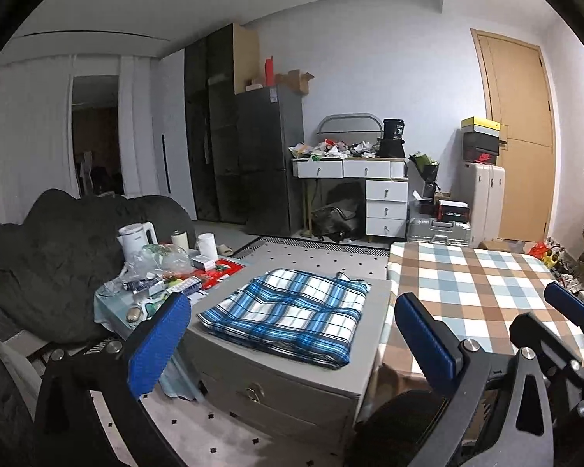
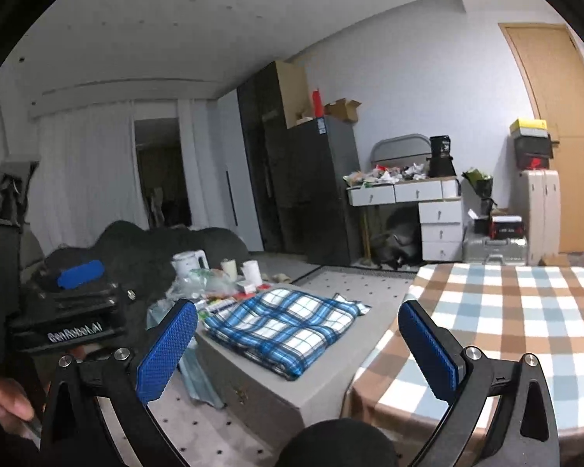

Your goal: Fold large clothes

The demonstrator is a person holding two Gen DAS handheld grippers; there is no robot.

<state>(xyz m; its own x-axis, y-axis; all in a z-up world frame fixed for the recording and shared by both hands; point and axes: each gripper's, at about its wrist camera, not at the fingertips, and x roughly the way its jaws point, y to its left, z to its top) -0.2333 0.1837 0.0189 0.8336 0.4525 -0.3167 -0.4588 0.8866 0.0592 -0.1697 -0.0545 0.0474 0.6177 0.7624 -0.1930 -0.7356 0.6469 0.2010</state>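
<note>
A blue plaid cloth lies folded into a flat rectangle on top of a grey drawer cabinet. My left gripper stands open in front of the cloth and apart from it, with nothing between its blue pads. My right gripper is also open and empty, facing the same cloth from a little further right. One of its blue pads shows at the right edge of the left wrist view. The left gripper's body appears at the left of the right wrist view.
To the right of the cabinet stands a table with a brown and blue check tablecloth. Left of the cabinet is a cluttered low table with a white kettle and a dark beanbag. A white dresser and suitcases line the far wall.
</note>
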